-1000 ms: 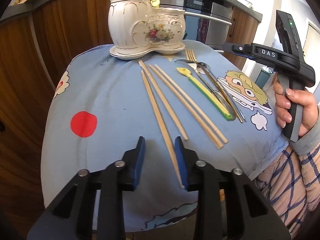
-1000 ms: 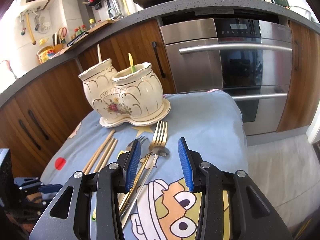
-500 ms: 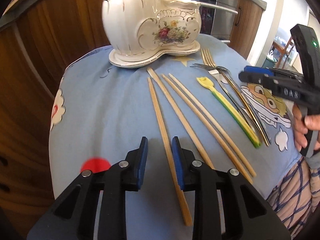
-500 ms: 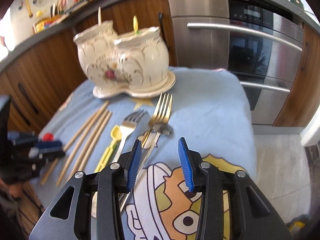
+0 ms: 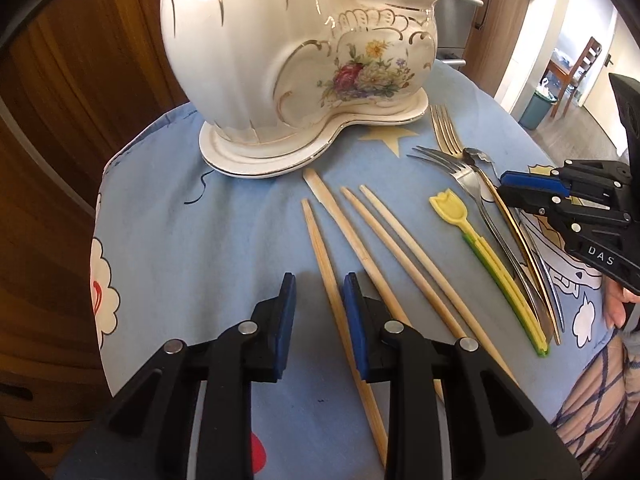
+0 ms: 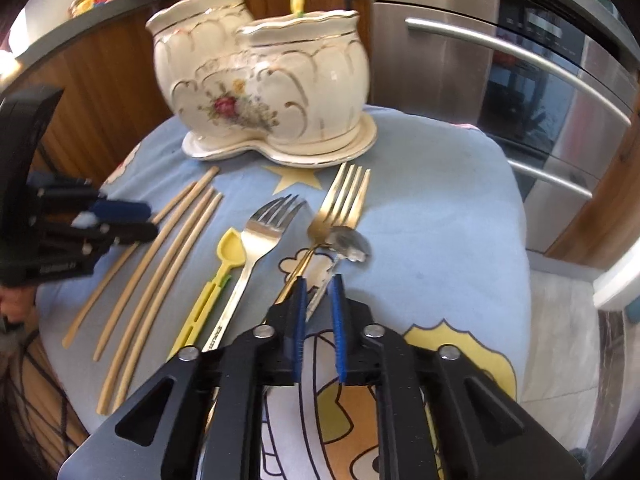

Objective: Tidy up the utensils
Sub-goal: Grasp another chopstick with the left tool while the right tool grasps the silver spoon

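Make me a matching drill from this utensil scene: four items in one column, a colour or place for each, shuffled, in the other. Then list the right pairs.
Items:
1. small scoop
2. gold fork
3. ceramic holder
4. leftmost chopstick

Descriptions:
A. cream with a flower print, standing at the far end of the blue cloth
B. yellow and green plastic, lying beside the silver fork
C. lying between the fingers of the left gripper
D. its tines point toward the holder's tray, nearest the oven side

Pairs: 1-B, 2-D, 3-A, 4-C
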